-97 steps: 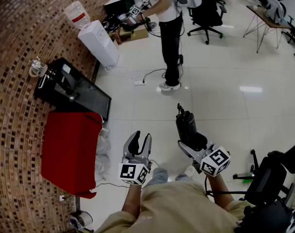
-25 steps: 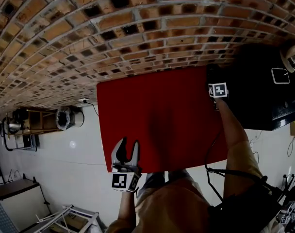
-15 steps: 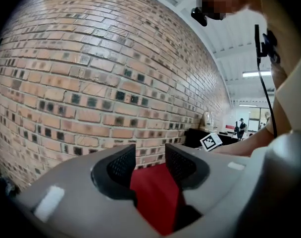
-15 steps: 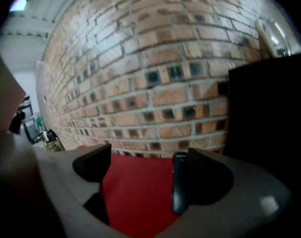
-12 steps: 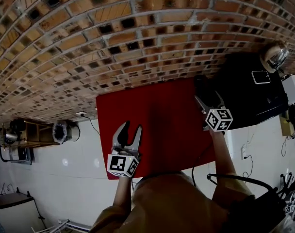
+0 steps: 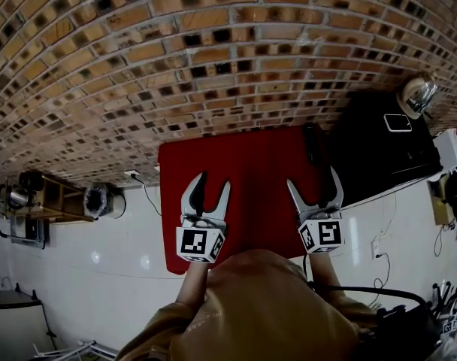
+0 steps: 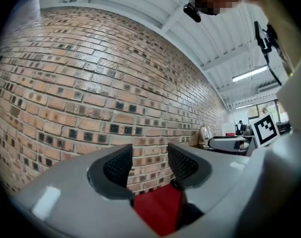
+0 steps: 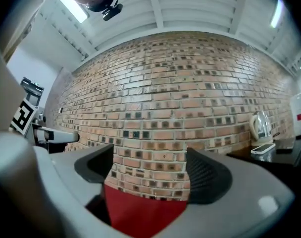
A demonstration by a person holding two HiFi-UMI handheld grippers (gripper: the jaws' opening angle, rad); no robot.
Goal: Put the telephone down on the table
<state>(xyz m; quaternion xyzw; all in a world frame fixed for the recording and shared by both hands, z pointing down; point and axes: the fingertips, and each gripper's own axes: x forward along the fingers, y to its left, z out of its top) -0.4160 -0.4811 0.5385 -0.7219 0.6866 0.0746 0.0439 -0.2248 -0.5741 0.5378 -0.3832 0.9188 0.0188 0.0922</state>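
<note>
The black telephone handset (image 6: pixel 311 143) lies on the red table (image 6: pixel 243 201), near its far right edge by the brick wall. My right gripper (image 6: pixel 313 179) hangs in the air just short of it, not touching; its jaws are wide and closing a little, with nothing between them. In the right gripper view the right gripper (image 8: pixel 150 170) faces the wall over the red table (image 8: pixel 140 212). My left gripper (image 6: pixel 210 184) is raised over the table's left half, its jaws opening and empty. The left gripper (image 7: pixel 150 165) shows only wall and red table (image 7: pixel 158 209) through its gap.
A black cabinet (image 6: pixel 379 164) adjoins the red table on the right, carrying a kettle (image 6: pixel 418 95) and a flat device (image 6: pixel 397 122). The brick wall (image 6: pixel 213 51) stands right behind both. A wooden shelf (image 6: pixel 40 198) sits on the white floor at the left.
The right gripper let go of the telephone, which stays on the red table, and drew back toward me with its jaws wide. Both grippers rose and tilted up. The left jaws parted.
</note>
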